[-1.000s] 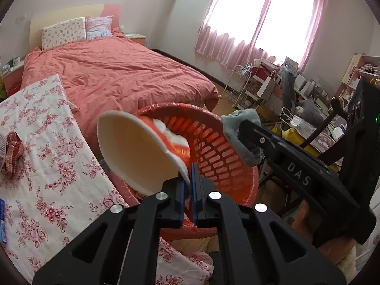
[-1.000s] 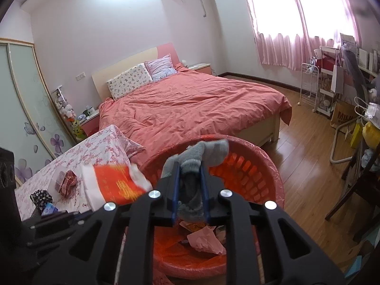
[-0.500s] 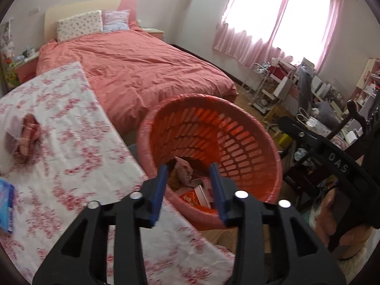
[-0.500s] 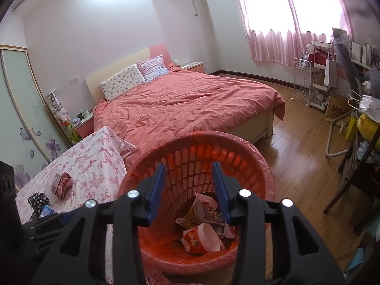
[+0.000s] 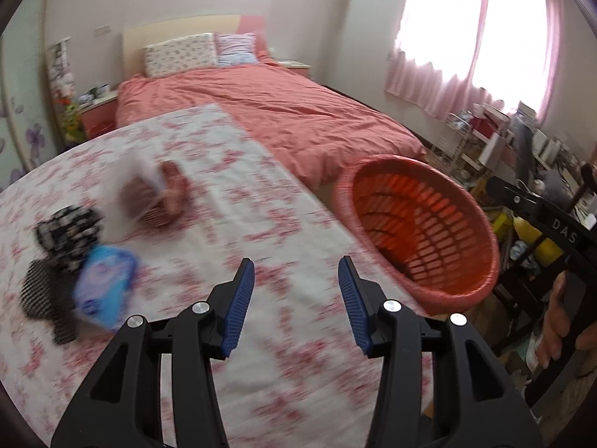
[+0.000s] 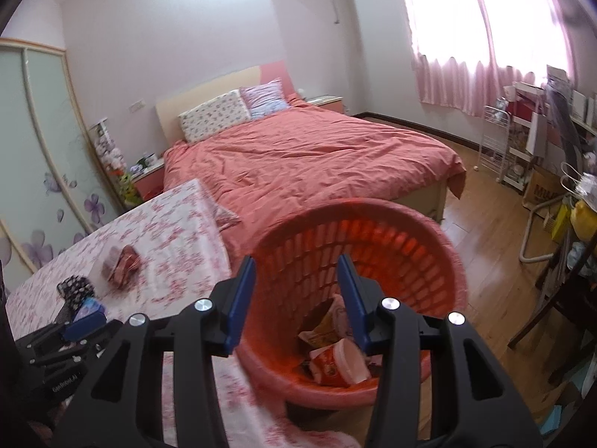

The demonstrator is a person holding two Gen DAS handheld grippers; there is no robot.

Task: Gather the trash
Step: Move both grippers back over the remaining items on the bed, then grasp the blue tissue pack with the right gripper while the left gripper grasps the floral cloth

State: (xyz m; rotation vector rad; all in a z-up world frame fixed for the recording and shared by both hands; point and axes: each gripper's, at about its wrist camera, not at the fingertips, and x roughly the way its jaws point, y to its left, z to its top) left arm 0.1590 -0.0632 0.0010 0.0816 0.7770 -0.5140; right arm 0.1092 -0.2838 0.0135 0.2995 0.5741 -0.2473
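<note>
On the left of the floral-clothed desk (image 5: pixel 209 224) lie the things not yet collected: a black mesh item (image 5: pixel 43 291), a black-and-white patterned pouch (image 5: pixel 69 229), a blue plastic packet (image 5: pixel 104 287) just beside them, and farther back a red checked bundle (image 5: pixel 164 198) with clear wrap, blurred in the left wrist view. The left tongs (image 5: pixel 296 298) hang over bare cloth near the desk's front edge. Their blue pads (image 5: pixel 238 306) stand apart with nothing between them, and the jaws have just been opening.

Right of the desk, against its edge, stands the orange slotted basket (image 6: pixel 410 246). Inside it, at the bottom, lie a red-and-white paper cup (image 6: pixel 335 362) on its side and a crumpled yellow wrapper (image 6: pixel 324 328). The right tongs (image 6: pixel 296 298) hover above the basket's near rim, jaws parted and empty, having also just been opening.

Behind everything is a bed (image 6: pixel 309 156) with a salmon cover and two pillows. At the far right of the left wrist view, a person's hand (image 5: pixel 559 321) grips the handle of the right tongs, beside cluttered shelves (image 5: pixel 496 138) under pink curtains (image 5: pixel 466 44).
</note>
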